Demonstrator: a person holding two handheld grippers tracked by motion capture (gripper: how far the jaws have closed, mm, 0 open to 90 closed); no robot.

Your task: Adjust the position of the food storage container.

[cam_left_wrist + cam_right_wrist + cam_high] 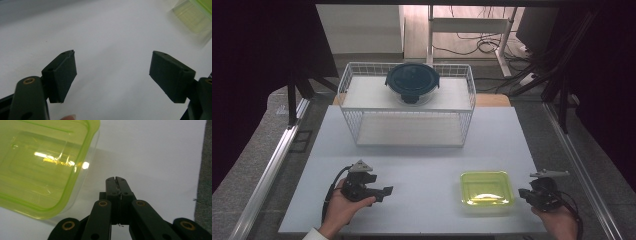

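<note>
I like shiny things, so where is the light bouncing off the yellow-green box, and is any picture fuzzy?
Right gripper view: bright glare spots sit on the yellow-green box lid. High view: a smaller shine streak on the lid, with dark room edges. Left gripper view: the box corner at the top right is blurred, and the black pads look soft too.

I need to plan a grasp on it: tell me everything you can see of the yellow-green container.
The yellow-green container is a squarish, translucent plastic box with rounded corners and a stepped lid closed on it. It lies flat and upright on the white table, near the front right. Light glares off the lid. Nothing touches it; the right gripper, shut, sits just beside its edge.
</note>
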